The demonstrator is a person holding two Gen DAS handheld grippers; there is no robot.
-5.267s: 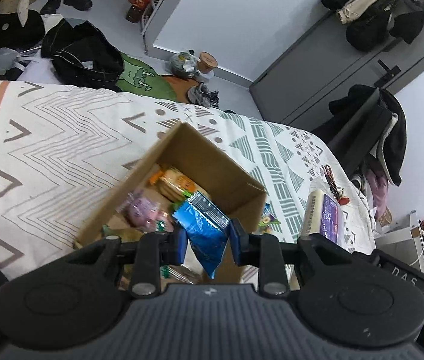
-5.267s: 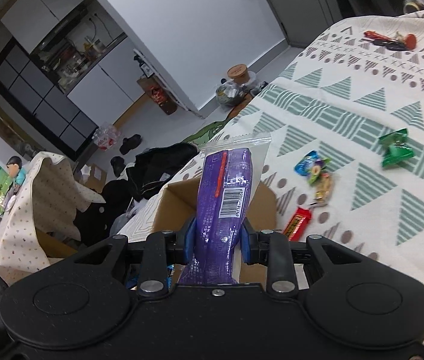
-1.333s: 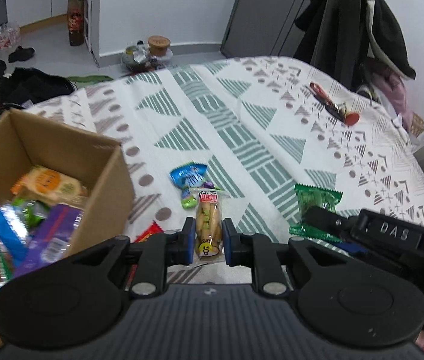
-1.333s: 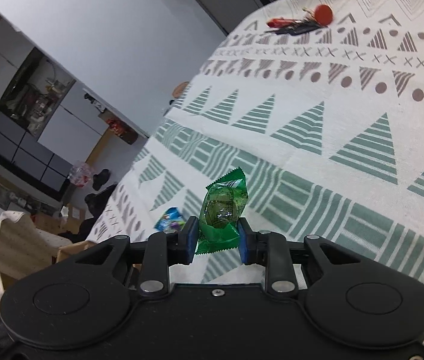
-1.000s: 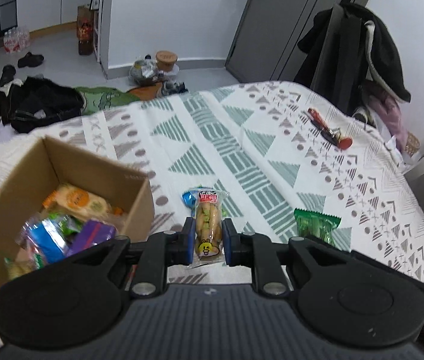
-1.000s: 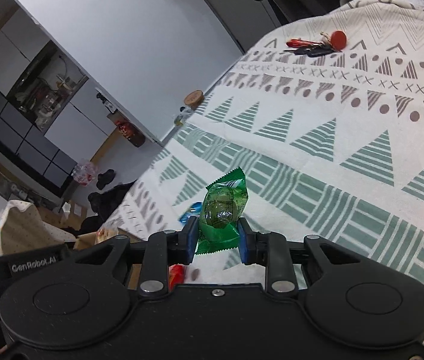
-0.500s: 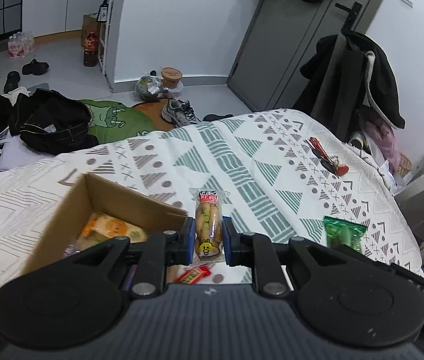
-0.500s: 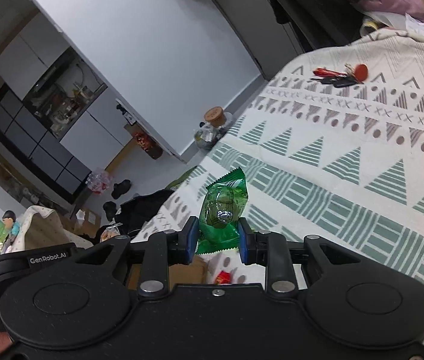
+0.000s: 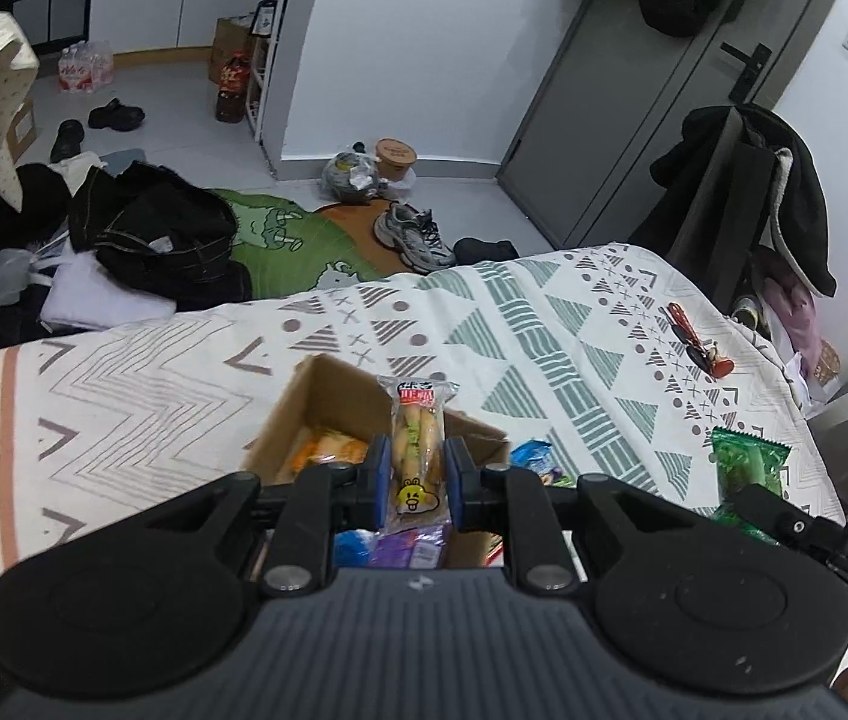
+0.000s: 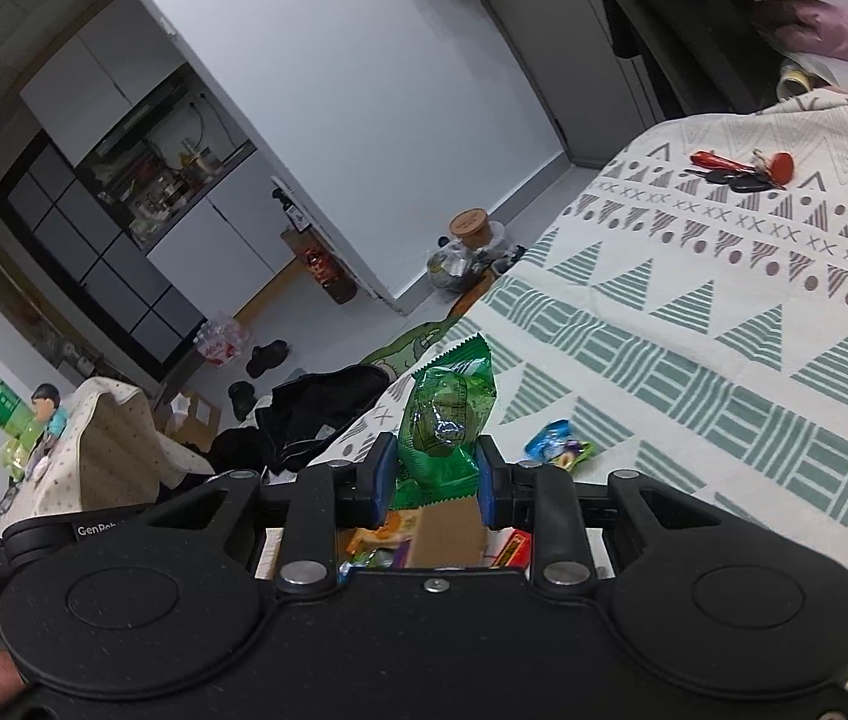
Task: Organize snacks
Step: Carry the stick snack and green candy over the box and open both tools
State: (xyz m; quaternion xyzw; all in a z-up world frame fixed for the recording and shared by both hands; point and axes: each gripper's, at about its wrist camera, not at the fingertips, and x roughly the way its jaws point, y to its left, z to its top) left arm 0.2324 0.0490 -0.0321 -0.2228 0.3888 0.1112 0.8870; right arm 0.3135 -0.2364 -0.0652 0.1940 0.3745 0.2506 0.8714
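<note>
Both grippers loaded, held over the box

Currently the left gripper [image 9: 417,474] has its two blue pads closed narrowly on a clear bread-stick packet [image 9: 417,450]. Packet stands upright between the pads: red label at the top, yellow cartoon face at the bottom. It sits above the open cardboard box [image 9: 333,396], which rests on the patterned bedspread [image 9: 544,324].

Box contents seen from the left wrist view: an orange packet [image 9: 327,450] against the far inner wall; a blue packet [image 9: 354,540] and a purple packet [image 9: 411,546] showing just under the gripper bar. Other contents hidden by the gripper body.

Right gripper [image 10: 434,474] has its pads clamped on a green snack pouch [image 10: 445,414], crinkled, top seam pointing up and away. Below the bar, a box wall [image 10: 448,531] and some orange and green wrappers inside are visible, so this gripper is also over or at the edge of the box; which one I cannot tell exactly.

Loose on the bedspread:
- a blue candy wrapper [image 10: 559,444] just beside the box on its right side, also seen in the left view [image 9: 535,459];
- a red bar [image 10: 511,546] close to the box wall, partly hidden by the right gripper;
- a set of keys with red fob [image 10: 748,174] well apart, near the far edge of the bed.

The green pouch also shows at the right of the left wrist view [image 9: 748,468], above the other gripper's body.
</note>
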